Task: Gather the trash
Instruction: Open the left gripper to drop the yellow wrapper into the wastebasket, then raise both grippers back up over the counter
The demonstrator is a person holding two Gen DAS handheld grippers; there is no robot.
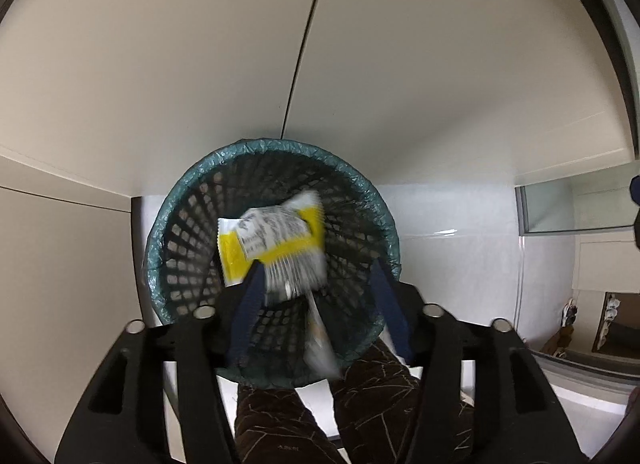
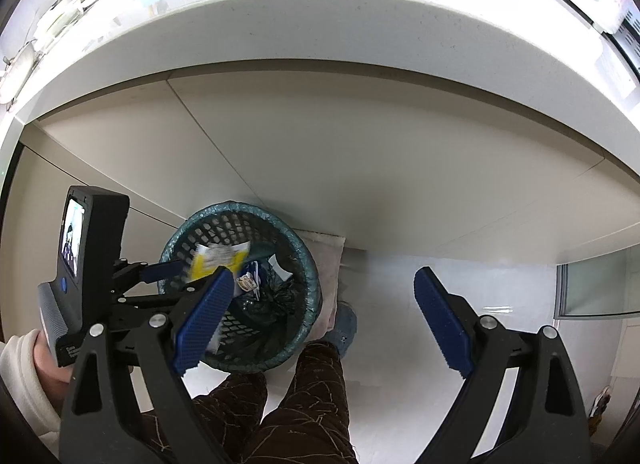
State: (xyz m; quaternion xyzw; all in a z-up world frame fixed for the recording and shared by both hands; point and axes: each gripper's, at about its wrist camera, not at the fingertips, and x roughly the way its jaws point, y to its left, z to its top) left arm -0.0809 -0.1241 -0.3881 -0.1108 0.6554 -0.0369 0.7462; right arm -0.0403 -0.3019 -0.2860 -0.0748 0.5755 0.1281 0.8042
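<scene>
A dark mesh waste bin [image 1: 176, 192] lined with a green bag stands on the floor against the cabinet. My left gripper [image 1: 318, 268] hangs over its mouth, pointing down, jaws open. A yellow and white wrapper [image 1: 276, 240], blurred, lies loose between the blue pads; its edge is by the left pad and well clear of the right one. In the right wrist view the same wrapper [image 2: 218, 258] is over the bin [image 2: 308, 264], beside the left gripper [image 2: 176, 276]. Small wrappers [image 2: 250, 282] lie in the bin. My right gripper [image 2: 324, 276] is open and holds nothing.
Beige cabinet doors [image 2: 320, 168] rise behind the bin under a white counter edge [image 2: 320, 32]. A person's legs in brown patterned trousers [image 2: 304, 404] stand close to the bin. A pale mat [image 2: 324, 260] lies under it. A glass panel [image 2: 600, 284] is at the right.
</scene>
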